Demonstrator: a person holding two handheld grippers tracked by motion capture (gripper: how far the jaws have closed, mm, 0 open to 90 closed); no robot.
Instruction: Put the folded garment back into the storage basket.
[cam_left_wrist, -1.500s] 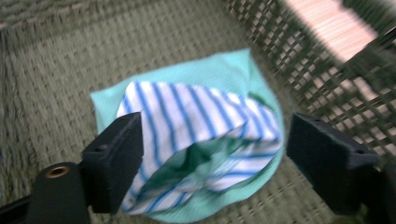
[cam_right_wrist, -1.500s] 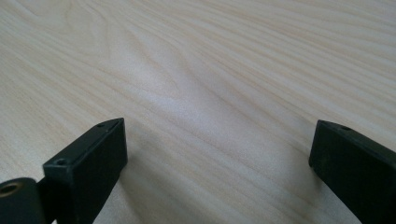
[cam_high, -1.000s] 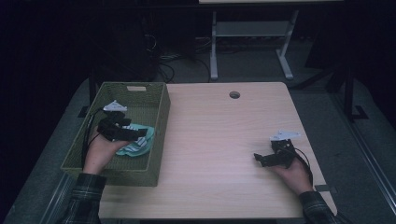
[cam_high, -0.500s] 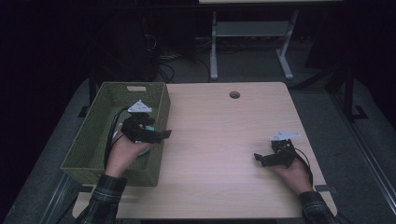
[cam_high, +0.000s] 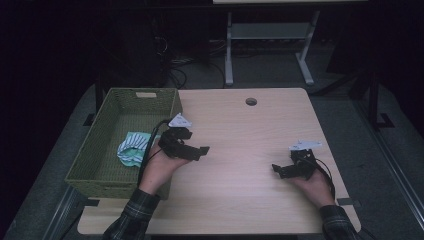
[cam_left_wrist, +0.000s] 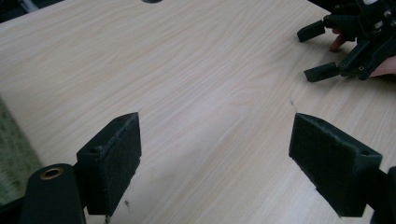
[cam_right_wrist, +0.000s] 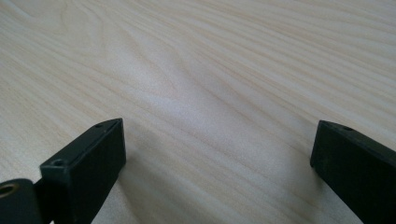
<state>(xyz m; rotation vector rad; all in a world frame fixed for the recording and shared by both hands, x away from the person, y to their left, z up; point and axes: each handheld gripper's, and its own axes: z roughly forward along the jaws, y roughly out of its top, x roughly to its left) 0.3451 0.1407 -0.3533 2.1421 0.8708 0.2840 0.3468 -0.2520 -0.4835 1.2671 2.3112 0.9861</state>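
Far left: green woven basket (cam_high: 90, 160), striped cloth (cam_high: 132, 148) crumpled inside, near its table-side wall. Left gripper (cam_high: 196, 148) just past that rim, over bare table (cam_high: 240, 145), jaws wide, nothing held. Right gripper (cam_high: 278, 170) low on tabletop, well apart, jaws wide, empty too. Risks, prob minor: cable of left gripper snagging basket rim & tugging it; cloth edge riding up wall, spilling out if basket bumped.

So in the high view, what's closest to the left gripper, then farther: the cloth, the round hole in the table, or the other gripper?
1. Striped cloth, just left of the left gripper, inside the basket.
2. Round hole, up near the table's far edge.
3. Right gripper, across the table on the right.
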